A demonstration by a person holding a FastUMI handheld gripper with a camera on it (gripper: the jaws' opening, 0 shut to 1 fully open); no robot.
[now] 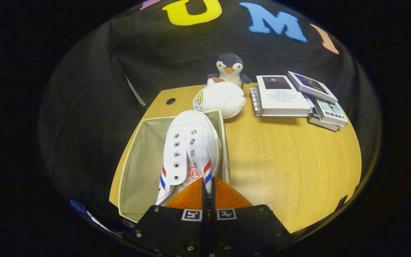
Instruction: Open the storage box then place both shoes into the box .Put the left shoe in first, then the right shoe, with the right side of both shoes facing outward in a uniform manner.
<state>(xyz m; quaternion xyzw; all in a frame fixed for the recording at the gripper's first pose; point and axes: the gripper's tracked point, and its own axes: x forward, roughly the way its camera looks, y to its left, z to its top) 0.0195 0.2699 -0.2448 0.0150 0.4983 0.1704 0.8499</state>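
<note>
The white canvas lace-up shoe with red and blue side stripes (191, 150) hangs over the open beige fabric storage box (137, 167), toe pointing away, its heel collar apparently pinched between the gripper's (208, 189) nearly closed orange ribbed fingers (227, 196). The box's visible floor is bare, so I judge this the first shoe going in, the second still to come. Beyond sit a white plush toy (219, 99), a penguin toy (229, 69) and stacked books (298, 98) on the wooden table (291, 160).
</note>
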